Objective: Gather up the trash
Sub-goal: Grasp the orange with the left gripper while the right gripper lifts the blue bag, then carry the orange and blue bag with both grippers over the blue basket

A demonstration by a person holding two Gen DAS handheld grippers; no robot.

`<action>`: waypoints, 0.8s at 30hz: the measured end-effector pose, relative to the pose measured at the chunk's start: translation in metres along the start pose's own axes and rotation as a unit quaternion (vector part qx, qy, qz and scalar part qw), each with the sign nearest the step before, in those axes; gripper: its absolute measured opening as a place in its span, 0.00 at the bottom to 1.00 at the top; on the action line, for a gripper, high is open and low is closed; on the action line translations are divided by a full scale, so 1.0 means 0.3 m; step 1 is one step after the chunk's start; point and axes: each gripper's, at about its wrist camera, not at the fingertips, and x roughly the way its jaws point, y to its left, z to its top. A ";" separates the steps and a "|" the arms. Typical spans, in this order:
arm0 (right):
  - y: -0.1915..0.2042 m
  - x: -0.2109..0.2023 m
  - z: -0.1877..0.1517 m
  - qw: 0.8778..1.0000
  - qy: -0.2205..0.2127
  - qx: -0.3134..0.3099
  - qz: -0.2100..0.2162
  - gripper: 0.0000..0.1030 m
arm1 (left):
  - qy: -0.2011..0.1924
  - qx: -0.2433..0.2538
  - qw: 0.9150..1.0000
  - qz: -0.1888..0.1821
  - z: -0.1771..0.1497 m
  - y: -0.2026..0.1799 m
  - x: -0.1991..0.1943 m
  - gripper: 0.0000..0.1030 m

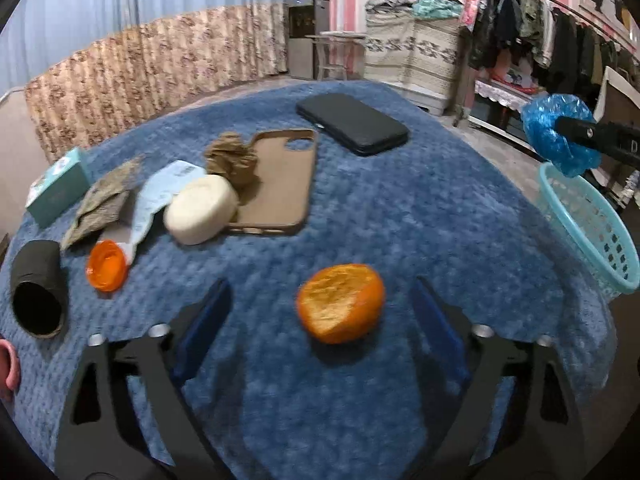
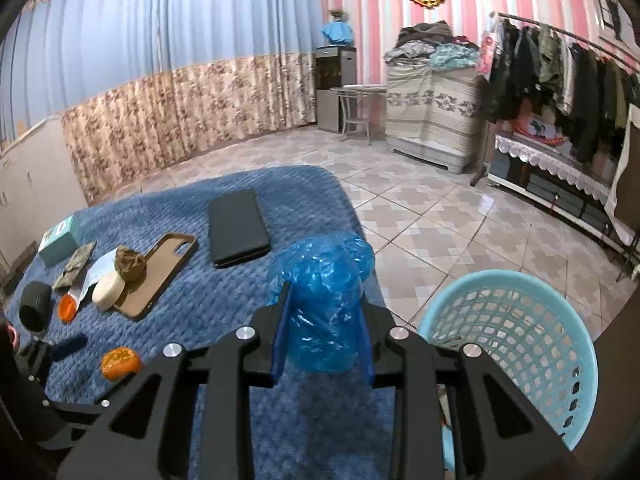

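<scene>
Orange against the blue, the tangerine peel (image 1: 340, 303) lies on the plush blue blanket (image 1: 420, 216) between the left gripper (image 1: 320, 332)'s two fingers, a little toward the right-hand one and just ahead of their tips at about twelve o'clock; the jaws stand wide and touch nothing. The peel is a squat cup with no marked long axis, so I judge a straight advance and close would take it, and the left hand is plainly the nearer one. To the left on the blanket lie a black tube (image 1: 38, 288), an orange cap (image 1: 106, 266), a teal box (image 1: 58, 188), a crumpled brown paper (image 1: 234, 164), a white round block (image 1: 202, 208) and a tan phone case (image 1: 278, 180), with a black wallet (image 1: 352, 122) farther back at one o'clock. Farther right, the right gripper (image 2: 323, 328) is clamped on a crumpled blue plastic bag (image 2: 324, 300), held above the blanket's edge; the turquoise basket (image 2: 560, 320) sits at its three to four o'clock, close by. Beyond are a tiled floor (image 2: 420, 216), blue and floral curtains and a clothes rail.
</scene>
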 end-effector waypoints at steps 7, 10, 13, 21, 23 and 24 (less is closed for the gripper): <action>-0.072 -0.031 -0.007 1.000 -0.005 0.014 -0.022 0.28 | 0.026 0.003 1.000 -0.014 0.010 -0.026 0.049 0.41; -0.138 -0.060 -0.010 0.999 -0.011 0.031 -0.042 0.28 | 0.020 0.010 1.000 -0.021 0.033 -0.040 0.056 0.35; -0.209 -0.090 -0.026 0.997 -0.013 0.046 -0.068 0.28 | 0.008 0.024 0.999 -0.020 0.070 -0.067 0.052 0.34; -0.431 -0.181 -0.073 0.985 -0.026 0.109 -0.131 0.28 | -0.051 0.069 0.995 -0.051 0.213 -0.228 -0.024 0.33; -0.473 -0.191 -0.082 0.983 -0.025 0.121 -0.139 0.28 | -0.063 0.082 0.993 -0.063 0.236 -0.273 -0.040 0.34; -0.486 -0.192 -0.089 0.982 -0.025 0.125 -0.140 0.28 | -0.069 0.089 0.991 -0.069 0.246 -0.299 -0.047 0.34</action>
